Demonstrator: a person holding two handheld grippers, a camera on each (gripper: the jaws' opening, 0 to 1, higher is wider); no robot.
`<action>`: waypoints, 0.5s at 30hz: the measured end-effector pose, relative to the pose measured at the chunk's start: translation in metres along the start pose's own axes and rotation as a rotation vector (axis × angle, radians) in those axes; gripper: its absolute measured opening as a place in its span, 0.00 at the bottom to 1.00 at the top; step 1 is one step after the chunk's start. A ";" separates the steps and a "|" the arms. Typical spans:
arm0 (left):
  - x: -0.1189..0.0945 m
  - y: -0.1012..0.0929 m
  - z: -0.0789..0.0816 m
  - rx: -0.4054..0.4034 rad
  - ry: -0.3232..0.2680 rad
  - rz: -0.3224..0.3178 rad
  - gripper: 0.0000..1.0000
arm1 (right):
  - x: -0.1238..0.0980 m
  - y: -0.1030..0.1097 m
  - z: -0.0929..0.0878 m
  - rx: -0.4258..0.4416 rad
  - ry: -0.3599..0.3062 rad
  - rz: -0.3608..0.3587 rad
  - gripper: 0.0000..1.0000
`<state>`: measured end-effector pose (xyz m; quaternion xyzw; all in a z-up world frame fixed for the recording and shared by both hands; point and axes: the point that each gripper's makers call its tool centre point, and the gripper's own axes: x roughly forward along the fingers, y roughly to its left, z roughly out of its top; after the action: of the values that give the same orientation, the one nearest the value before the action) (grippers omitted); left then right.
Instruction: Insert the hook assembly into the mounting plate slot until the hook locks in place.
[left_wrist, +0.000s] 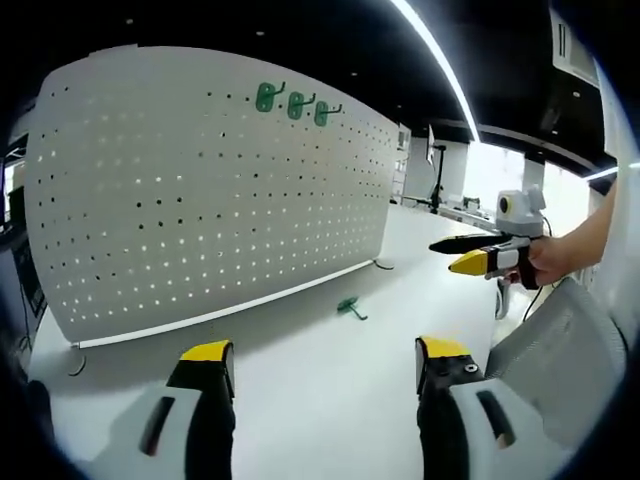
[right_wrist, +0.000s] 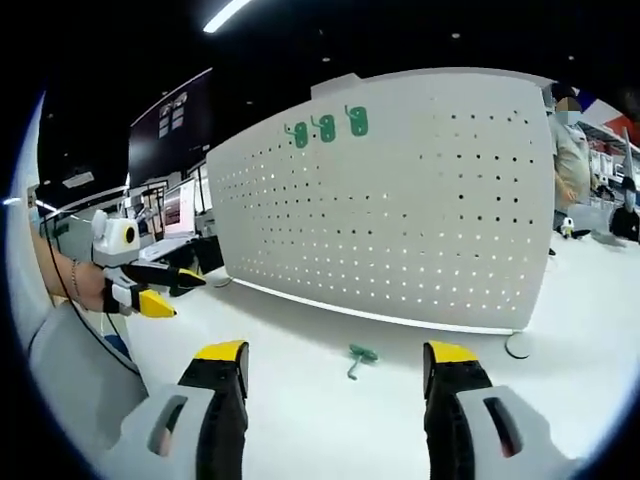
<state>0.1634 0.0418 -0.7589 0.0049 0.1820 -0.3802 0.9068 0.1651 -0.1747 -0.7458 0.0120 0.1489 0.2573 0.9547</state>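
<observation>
1 hook (right_wrist: 359, 357) ahead, between jaws

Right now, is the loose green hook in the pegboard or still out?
Out. The loose green hook lies flat on the white table in front of the pegboard; neither tool holds it.

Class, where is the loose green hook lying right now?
The loose green hook lies flat on the white table, just in front of the pegboard; in the right gripper view it sits between that hand-held gripper's open jaws.
</observation>
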 end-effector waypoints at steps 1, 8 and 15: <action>-0.001 0.000 -0.001 -0.001 0.001 0.000 0.76 | 0.000 0.000 -0.001 0.001 0.004 -0.001 0.69; -0.007 0.004 -0.009 -0.017 0.008 0.016 0.75 | -0.003 -0.002 -0.008 0.010 0.020 -0.007 0.69; -0.010 0.005 -0.013 -0.024 0.016 0.024 0.75 | -0.003 -0.003 -0.012 0.014 0.033 -0.007 0.70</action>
<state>0.1560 0.0541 -0.7687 -0.0010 0.1938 -0.3671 0.9097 0.1607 -0.1790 -0.7570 0.0140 0.1664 0.2530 0.9529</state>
